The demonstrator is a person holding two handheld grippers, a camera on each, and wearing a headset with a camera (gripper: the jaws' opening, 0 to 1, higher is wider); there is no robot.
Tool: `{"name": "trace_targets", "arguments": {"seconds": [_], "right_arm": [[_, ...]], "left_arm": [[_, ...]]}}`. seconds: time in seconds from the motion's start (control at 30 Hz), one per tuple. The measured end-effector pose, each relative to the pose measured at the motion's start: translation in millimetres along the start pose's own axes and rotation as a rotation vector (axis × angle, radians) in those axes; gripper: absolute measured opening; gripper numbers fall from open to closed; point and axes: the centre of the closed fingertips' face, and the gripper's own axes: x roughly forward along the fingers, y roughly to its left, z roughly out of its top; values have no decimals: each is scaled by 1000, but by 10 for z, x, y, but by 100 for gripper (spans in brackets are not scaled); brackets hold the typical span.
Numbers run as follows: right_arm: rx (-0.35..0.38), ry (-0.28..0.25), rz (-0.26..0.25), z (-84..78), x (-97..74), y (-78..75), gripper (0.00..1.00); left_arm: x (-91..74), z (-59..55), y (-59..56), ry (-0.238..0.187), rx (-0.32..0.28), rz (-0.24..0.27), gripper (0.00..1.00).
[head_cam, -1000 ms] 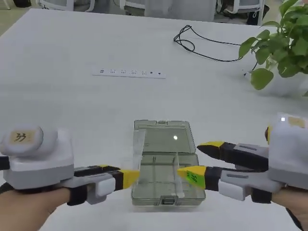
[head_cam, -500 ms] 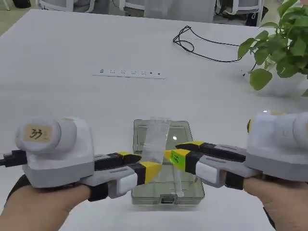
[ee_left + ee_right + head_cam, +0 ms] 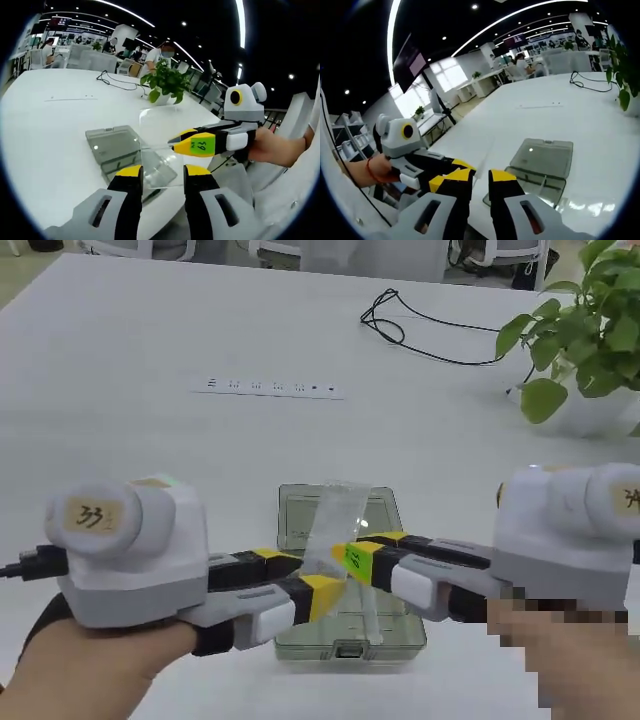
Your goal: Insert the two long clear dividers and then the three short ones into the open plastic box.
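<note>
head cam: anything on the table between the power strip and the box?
Nothing. In the head view, the stretch between the power strip and the box is bare white table.

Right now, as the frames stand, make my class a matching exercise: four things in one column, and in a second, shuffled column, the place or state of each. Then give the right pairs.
Column one
1. clear flat plastic divider
2. open grey-tinted plastic box
3. long white power strip
4. green leafy potted plant

Column two
A. at the far right of the head view
B. flat on the table, beyond the box
C. raised in the air above the box
D. on the table, lid swung open

Pairs: 1-C, 2-D, 3-B, 4-A
</note>
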Motion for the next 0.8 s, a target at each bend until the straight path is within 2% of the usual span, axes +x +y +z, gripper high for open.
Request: {"name": "trace_targets", "arguments": {"seconds": [0.13,0.33,0.47,0.53,0.8], "right_arm": [[26,0,-3,-3,14,7,9],[52,-7,-38,9,27,0,7],[58,-7,-40,22,31,11,7],[51,-3,-42,22,32,13,7],[54,13,-46,5,34,6,7]], "left_arm": [[0,9,13,-4,-1,3,30],[18,10,20,-17,-20,5,31],[30,-12,35,-9,-7,13,24],[29,-9,16,-15,-23,5,26],[14,-36,2,-12,-11,-8,29]]}}
